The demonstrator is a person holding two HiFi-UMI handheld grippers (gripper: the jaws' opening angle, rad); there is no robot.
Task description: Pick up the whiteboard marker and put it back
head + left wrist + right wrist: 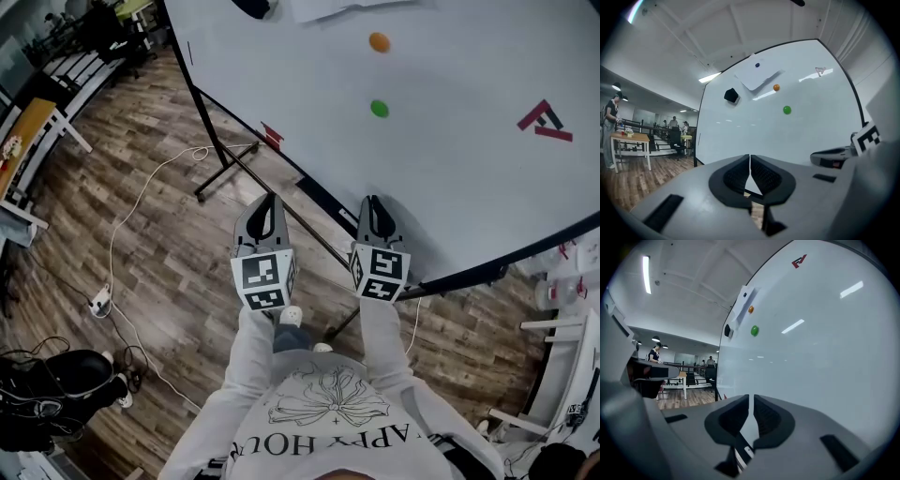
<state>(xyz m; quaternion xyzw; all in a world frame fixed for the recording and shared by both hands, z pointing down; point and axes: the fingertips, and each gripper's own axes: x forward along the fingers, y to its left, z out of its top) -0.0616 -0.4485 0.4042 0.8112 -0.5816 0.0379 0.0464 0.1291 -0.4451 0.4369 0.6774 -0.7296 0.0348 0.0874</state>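
Whiteboard marker [741,453] is pinched in the right gripper [751,404], so all you see is a dark barrel with a white band low between the nearly closed jaws, close to the whiteboard [825,348]. Left gripper [750,164] is pressed together on nothing, just left of the right one, facing the board.

The whiteboard marker [747,451] shows only as a sliver, mostly hidden between the jaws of the right gripper [751,400].

Pale grey sweatshirt [330,427], floral print [328,401]
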